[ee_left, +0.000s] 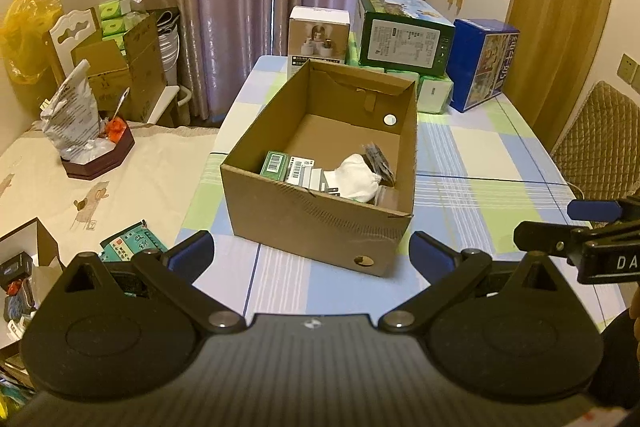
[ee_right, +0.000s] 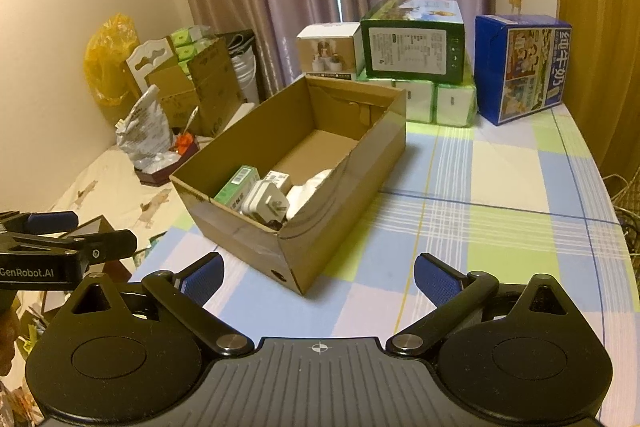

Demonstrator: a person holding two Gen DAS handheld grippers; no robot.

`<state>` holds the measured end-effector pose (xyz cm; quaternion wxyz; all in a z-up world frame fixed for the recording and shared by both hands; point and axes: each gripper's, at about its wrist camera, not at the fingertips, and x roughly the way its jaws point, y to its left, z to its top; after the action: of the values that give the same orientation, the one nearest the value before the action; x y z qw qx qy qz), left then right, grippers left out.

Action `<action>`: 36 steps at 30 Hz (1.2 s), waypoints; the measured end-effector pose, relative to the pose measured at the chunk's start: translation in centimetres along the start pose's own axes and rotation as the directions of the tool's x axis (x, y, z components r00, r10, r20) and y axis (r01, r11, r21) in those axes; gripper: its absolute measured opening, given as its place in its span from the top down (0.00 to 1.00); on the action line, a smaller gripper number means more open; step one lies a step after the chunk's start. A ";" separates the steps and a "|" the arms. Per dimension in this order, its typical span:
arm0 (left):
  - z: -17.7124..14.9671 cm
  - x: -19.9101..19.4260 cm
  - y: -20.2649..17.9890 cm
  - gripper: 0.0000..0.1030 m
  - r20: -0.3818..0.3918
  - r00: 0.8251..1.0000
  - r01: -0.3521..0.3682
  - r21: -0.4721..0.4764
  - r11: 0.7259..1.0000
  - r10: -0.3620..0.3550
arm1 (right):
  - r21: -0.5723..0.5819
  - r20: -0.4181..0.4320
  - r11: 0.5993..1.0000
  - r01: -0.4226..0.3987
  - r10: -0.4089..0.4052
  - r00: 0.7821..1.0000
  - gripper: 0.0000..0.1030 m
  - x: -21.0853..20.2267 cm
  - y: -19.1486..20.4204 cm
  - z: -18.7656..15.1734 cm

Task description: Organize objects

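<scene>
Here both grippers' fingers (ee_left: 192,251) (ee_right: 432,277) spread wide, holding nothing

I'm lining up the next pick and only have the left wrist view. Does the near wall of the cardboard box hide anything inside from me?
Observer: Yes. The right wrist view shows a white plug adapter lying in the cardboard box, between the green box and the white pouch.
Operator: And the right gripper? I only see it from the side.
Observer: The right gripper is open. Nothing is between its fingers, only the checked tablecloth showing beyond.
</scene>
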<state>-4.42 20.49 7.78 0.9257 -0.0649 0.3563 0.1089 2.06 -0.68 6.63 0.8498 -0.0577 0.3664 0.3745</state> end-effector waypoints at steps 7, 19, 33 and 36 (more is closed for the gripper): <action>-0.3 -0.1 -0.2 0.01 -0.004 1.000 -0.007 0.006 1.000 0.007 | 0.001 -0.002 1.000 -0.004 0.004 1.000 0.04 0.2 0.1 0.0; -0.5 -0.1 0.1 0.01 -0.005 1.000 -0.016 0.006 1.000 0.016 | -0.006 -0.010 1.000 -0.006 0.006 1.000 0.03 0.6 0.7 0.0; -0.5 -0.1 0.1 0.01 -0.005 1.000 -0.018 0.008 1.000 0.018 | -0.012 -0.013 1.000 -0.009 0.009 1.000 0.03 0.9 0.9 -0.1; -0.5 -0.1 0.0 0.01 -0.006 1.000 -0.018 0.007 1.000 0.018 | -0.013 -0.013 1.000 -0.008 0.008 1.000 0.03 1.0 1.0 -0.2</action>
<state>-4.80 20.42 7.47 0.9239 -0.0586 0.3600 0.1159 1.70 0.55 6.03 0.8455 -0.0642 0.3698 0.3799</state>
